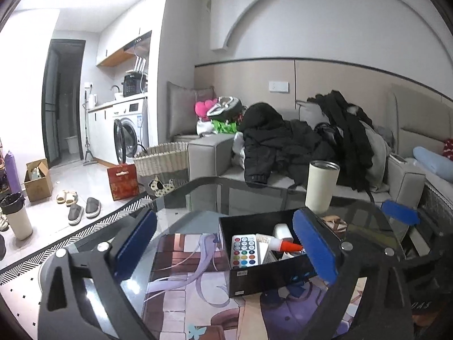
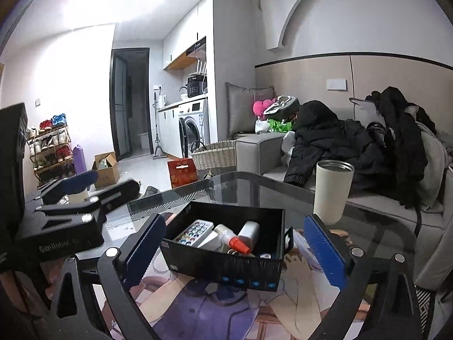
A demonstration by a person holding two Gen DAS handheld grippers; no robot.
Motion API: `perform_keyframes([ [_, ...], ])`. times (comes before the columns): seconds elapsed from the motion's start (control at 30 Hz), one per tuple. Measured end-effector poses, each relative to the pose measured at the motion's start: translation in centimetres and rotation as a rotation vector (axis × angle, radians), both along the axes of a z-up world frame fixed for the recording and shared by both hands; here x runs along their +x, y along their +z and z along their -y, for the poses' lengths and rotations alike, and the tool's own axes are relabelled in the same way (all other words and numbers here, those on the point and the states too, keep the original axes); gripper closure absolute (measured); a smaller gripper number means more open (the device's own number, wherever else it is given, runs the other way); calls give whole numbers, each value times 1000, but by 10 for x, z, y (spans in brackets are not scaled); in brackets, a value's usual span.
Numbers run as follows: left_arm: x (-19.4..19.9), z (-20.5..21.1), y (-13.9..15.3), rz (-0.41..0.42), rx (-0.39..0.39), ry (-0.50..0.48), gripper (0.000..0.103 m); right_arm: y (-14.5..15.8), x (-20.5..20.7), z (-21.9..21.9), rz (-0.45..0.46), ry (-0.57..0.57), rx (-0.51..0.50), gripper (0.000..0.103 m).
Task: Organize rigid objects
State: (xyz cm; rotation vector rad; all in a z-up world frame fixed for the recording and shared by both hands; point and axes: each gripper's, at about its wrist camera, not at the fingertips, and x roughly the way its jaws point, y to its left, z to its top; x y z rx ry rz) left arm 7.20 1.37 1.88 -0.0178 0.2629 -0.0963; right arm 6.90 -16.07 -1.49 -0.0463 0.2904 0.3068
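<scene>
Both your grippers stand wide and hold nothing. The left gripper [image 1: 226, 249] has the black box [image 1: 263, 277] just ahead, under its right finger; the right gripper [image 2: 237, 243] has this box between its fingers, not touching. Inside lie the remote [image 2: 195, 232] and the glue bottle [image 2: 232, 239]. If you push forward, I think a finger may shove the box on the glass table [image 2: 254, 187]. The cup [image 2: 332, 192] stands ahead and right, near the edge; the left has more room.

Clear tabletop [image 2: 198, 297] in front of the black box [image 2: 226, 266]. Behind its right corner, a tall cup [image 2: 332, 192] blocking; left side crowded by the left gripper [image 2: 93, 189].
</scene>
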Motion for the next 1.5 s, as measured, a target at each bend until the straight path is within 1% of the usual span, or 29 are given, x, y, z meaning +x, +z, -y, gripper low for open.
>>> perform_keyframes([
  [0.07, -5, 1, 1, 25, 7, 7, 4, -3, -2, 0, -4, -11, 2, 2],
  [0.13, -8, 2, 1, 43, 3, -1, 2, -5, -5, 0, 10, -24, 1, 1],
  [0.17, -10, 3, 1, 47, -1, -2, 0, -5, -7, 0, 18, -30, 0, 1],
  [0.23, -11, 4, 0, 48, -4, 10, 0, -5, -7, 1, 16, -29, -2, 1],
  [0.33, -8, 2, -5, 18, -13, 10, 0, -5, -5, 3, 6, -45, 5, 1],
  [0.47, 2, -2, -12, -47, -21, 29, 0, -8, -2, 4, -9, -69, -2, 1],
  [0.53, 4, -4, -14, -60, -30, 34, 0, -8, -1, 6, -18, -73, 7, 1],
  [0.6, 3, -6, -14, -50, -41, 41, 0, -7, -2, 7, -12, -78, 17, 1],
  [0.7, 1, -4, -15, -39, -36, 39, 0, -6, -2, 8, -6, -73, 16, 1],
  [1.5, -1, -4, -15, -35, -28, 27, 0, -6, -4, 9, -2, -81, 18, 1],
])
